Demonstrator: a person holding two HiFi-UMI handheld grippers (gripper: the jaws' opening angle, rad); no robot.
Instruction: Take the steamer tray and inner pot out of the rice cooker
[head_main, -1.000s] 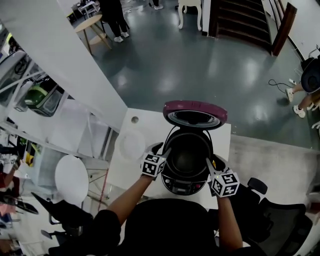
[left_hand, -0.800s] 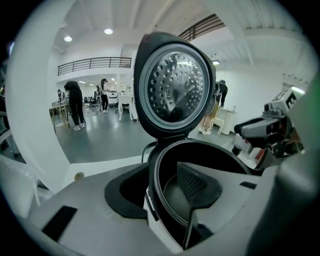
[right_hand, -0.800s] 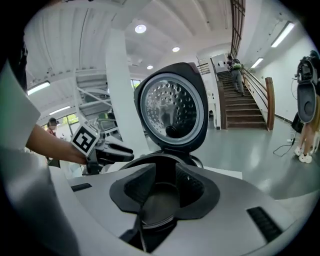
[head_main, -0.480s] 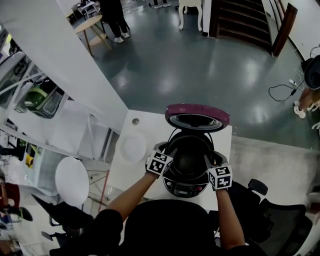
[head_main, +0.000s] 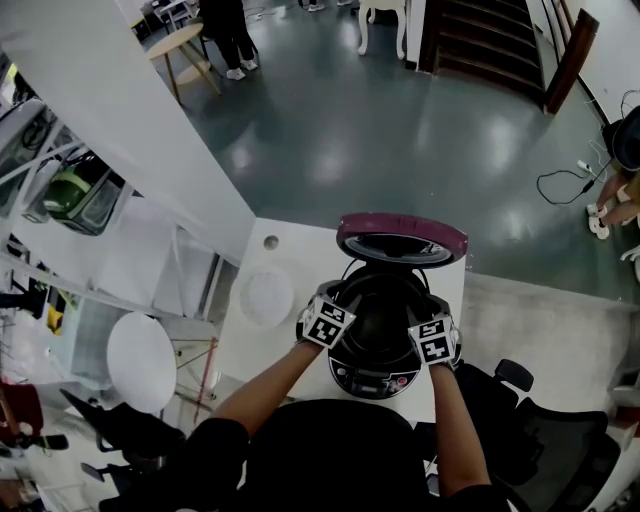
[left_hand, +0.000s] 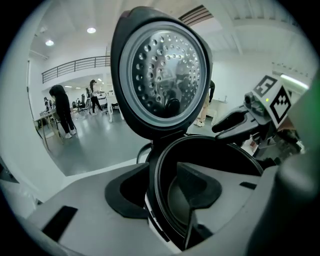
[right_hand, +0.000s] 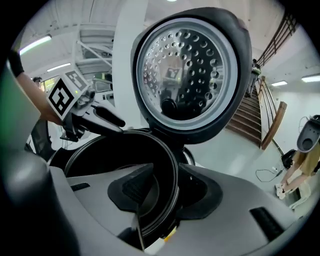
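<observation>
We straddle the pot (head_main: 383, 315) rim in the open rice cooker (head_main: 372, 378).
Our left hand-held gripper (left_hand: 162, 192) stands fairly wide; our right hand-held gripper (right_hand: 165, 195) has just been opening, rim between jaws, unpressed; cooker on desk (head_main: 255, 350).

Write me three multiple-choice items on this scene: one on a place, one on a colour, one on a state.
1. The rice cooker stands on: A the floor; B a white table; C a chair.
2. The outer shell of its lid is: A green; B yellow; C purple.
3. The lid is: A open, tipped back; B shut; C taken off.

Key: B, the head view shows the table under the cooker; C, the shell looks purple from above; A, both gripper views show the lid's perforated underside raised behind the pot opening.
</observation>
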